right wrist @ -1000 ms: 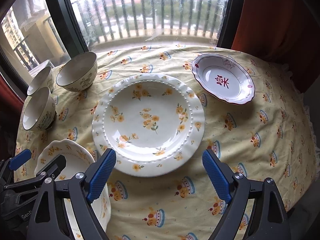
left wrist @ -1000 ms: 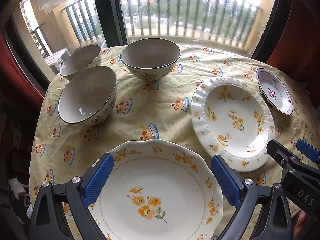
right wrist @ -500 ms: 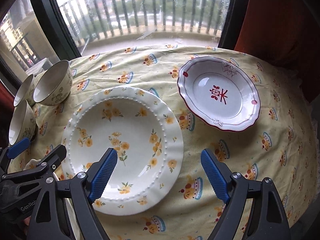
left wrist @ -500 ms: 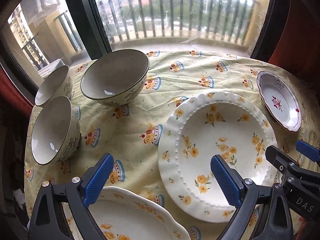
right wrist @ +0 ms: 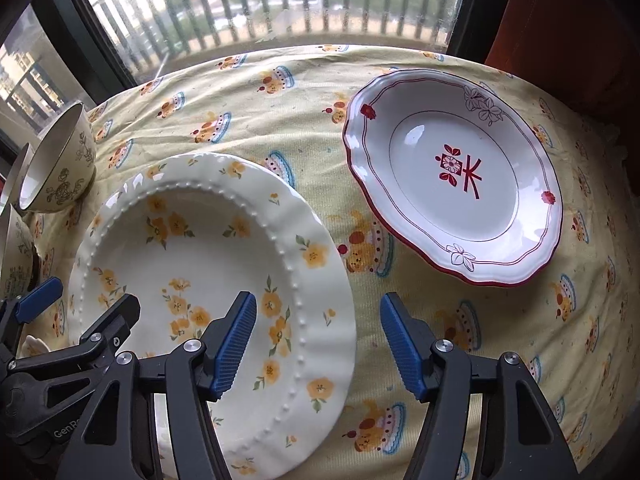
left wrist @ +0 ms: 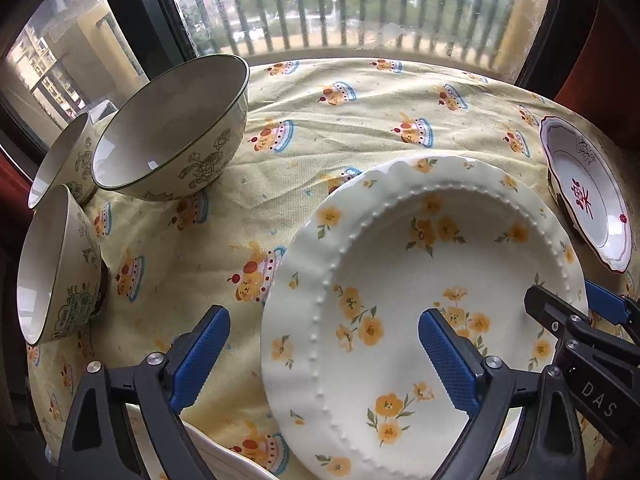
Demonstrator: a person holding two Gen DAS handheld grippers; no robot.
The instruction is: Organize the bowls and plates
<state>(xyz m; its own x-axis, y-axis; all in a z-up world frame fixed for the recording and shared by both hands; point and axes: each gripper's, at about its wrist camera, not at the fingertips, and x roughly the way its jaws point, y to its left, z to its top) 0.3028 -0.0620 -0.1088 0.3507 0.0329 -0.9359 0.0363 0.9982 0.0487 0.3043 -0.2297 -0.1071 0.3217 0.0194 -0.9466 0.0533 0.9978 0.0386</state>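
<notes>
A deep cream plate with yellow flowers [left wrist: 420, 304] [right wrist: 208, 280] lies in the middle of the table. My left gripper [left wrist: 324, 360] is open and straddles its left rim. My right gripper [right wrist: 318, 344] is open and straddles its right rim. A white plate with red trim [right wrist: 456, 176] [left wrist: 588, 196] lies to the right. Three cream bowls [left wrist: 176, 128] stand at the left, the nearest one [left wrist: 56, 264] by the table's edge. A scalloped floral plate's rim [left wrist: 224, 456] shows under the left gripper.
The table wears a yellow cloth with a cake print [left wrist: 360, 128]. A window with a balcony railing [right wrist: 280, 4] stands behind it. A red curtain [right wrist: 560, 12] hangs at the right. The cloth drops off at the right edge [right wrist: 616, 240].
Both grippers have moved forward and down toward the deep yellow-flowered plate. The scalloped plate has slid nearly out of the left view. The right gripper's jaws have narrowed somewhat.
</notes>
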